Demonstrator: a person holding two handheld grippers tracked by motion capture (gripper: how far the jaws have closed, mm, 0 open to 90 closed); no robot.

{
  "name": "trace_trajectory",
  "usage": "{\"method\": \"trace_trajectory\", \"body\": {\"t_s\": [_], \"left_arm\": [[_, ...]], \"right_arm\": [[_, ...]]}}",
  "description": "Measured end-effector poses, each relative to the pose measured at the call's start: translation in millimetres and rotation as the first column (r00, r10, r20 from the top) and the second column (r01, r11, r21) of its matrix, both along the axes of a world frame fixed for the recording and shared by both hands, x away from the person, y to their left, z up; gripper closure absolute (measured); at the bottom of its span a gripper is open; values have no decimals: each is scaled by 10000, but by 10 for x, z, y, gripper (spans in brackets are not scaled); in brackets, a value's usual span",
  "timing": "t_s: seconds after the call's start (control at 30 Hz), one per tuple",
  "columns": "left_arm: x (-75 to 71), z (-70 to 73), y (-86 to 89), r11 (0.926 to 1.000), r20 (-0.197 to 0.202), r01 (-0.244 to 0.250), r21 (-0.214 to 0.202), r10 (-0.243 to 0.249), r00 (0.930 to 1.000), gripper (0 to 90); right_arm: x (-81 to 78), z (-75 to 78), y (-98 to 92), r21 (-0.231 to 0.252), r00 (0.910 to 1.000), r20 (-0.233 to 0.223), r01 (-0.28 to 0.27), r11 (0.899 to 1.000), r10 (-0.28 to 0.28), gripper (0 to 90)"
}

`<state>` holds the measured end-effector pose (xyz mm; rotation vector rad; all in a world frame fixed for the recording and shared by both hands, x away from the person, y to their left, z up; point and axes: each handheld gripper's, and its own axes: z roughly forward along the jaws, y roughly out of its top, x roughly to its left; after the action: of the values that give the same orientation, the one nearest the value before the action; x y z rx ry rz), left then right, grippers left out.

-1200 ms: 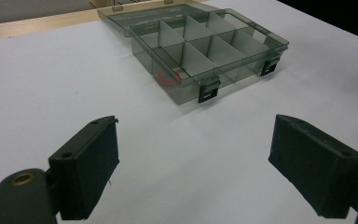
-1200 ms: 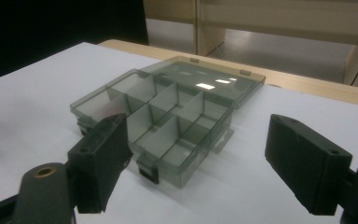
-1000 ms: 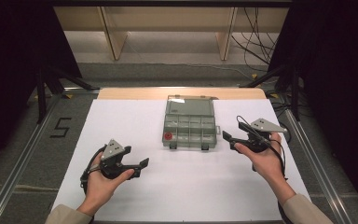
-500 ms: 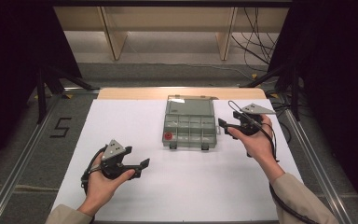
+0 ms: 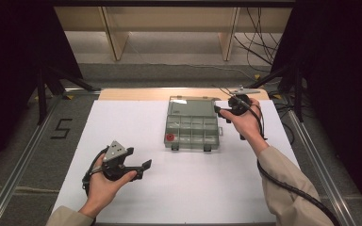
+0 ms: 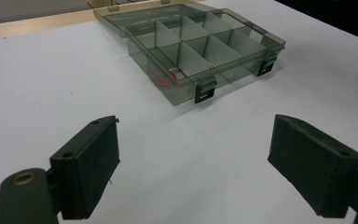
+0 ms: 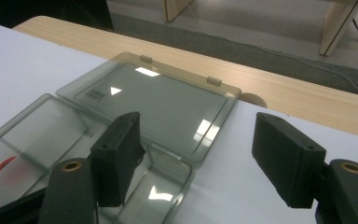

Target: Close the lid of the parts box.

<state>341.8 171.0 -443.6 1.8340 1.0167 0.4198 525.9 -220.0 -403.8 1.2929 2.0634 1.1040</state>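
overhead, smoky clear compartment box (image 5: 191,127), lid open flat, right hand-held gripper (image 5: 222,112) empty, jaws closing

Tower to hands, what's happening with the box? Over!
Left tool open, low over the white table, nothing in it. Right tool open, jaws just been closing, nothing between them, at the far right corner of the compartment box, lid laid open. Nothing in the way.

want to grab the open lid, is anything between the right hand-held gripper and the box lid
Nothing visible. The right hand-held gripper hangs with open jaws at the far right corner of the compartment box, its flat lid just ahead, only white table cover around it.
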Motion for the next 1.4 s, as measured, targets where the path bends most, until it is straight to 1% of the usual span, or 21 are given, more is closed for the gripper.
{"method": "trace_trajectory", "body": {"t_s": [0.1,0.13,0.17,0.3,0.5,0.6,0.67,0.73,0.77,0.83,0.9,0.93,0.97,1.0,1.07,1.1,1.17,1.2,1.27,1.3,1.4], "left_arm": [[1,-7,-7,10000,-67,-25,-86,24,10000,152],[2,-7,-8,10000,-66,-14,-82,13,10000,152],[2,-8,-10,10000,-66,-3,-88,2,10000,152],[4,-7,-12,10000,-35,32,-45,-32,10000,153],[-1,-7,-5,9999,-64,74,-103,-75,10000,153],[-4,-5,2,9999,-22,125,-59,-125,9999,153],[-7,-9,-2,9999,-80,111,-111,-112,9999,153],[-8,-8,1,9998,-26,168,-72,-168,9999,153],[-14,-10,-5,9998,-75,104,-148,-105,9999,153],[-19,-10,-4,9998,-83,91,-157,-92,9999,153],[-19,-12,-2,9998,-88,97,-159,-98,9999,153],[-19,-13,-1,9998,-92,96,-163,-98,9999,153],[-19,-14,0,9998,-99,105,-150,-106,9999,153],[-19,-15,-1,9998,-103,99,-150,-101,9999,154],[-19,-16,-4,9999,-105,105,-132,-106,9999,154],[-21,-16,-8,9998,-111,106,-145,-108,9999,154],[-23,-14,-12,9998,-96,139,-114,-140,9999,154],[-24,-15,-15,9998,-112,118,-134,-120,9999,154],[-17,-14,-8,9998,-35,216,-26,-216,9998,154],[-15,-16,-8,9998,-36,209,-29,-210,9998,154],[-14,-18,-7,9998,-52,199,-36,-199,9998,154]], "right_arm": [[153,-23,70,-8,9983,-477,338,9994,-338,356],[222,-42,81,-197,9988,-412,247,9995,-255,357],[264,-44,126,-55,9953,-823,502,9987,-505,361],[505,-95,196,-357,9912,-1140,641,9973,-678,381],[807,-216,268,-787,9772,-1798,1004,9918,-1132,450],[916,-257,280,-1122,9715,-1974,1102,9875,-1309,522],[970,-281,300,-1084,9643,-2244,1188,9870,-1407,568],[1010,-313,307,-1100,9545,-2546,1312,9852,-1555,594],[1020,-330,310,-1179,9450,-2819,1372,9835,-1657,605],[1052,-375,295,-1224,9401,-2916,1465,9816,-1766,629],[1086,-428,262,-1339,9431,-2848,1379,9814,-1714,653],[1082,-443,274,-1221,9322,-3090,1578,9799,-1886,668],[1095,-468,264,-1182,9357,-3001,1567,9806,-1857,678],[1088,-479,268,-1188,9268,-3217,1637,9793,-1939,692],[1079,-499,272,-1028,9232,-3290,1740,9794,-1986,719],[1078,-506,276,-1043,9177,-3365,1867,9769,-2113,731],[1082,-526,231,-1307,9277,-3205,1568,9790,-1913,755],[1077,-535,258,-1032,9157,-3406,1888,9766,-2130,764],[1074,-556,258,-1008,9113,-3458,2007,9744,-2235,779],[1074,-555,269,-898,9021,-3643,2133,9729,-2314,790],[1083,-572,269,-889,9044,-3587,2133,9729,-2311,817]]}}
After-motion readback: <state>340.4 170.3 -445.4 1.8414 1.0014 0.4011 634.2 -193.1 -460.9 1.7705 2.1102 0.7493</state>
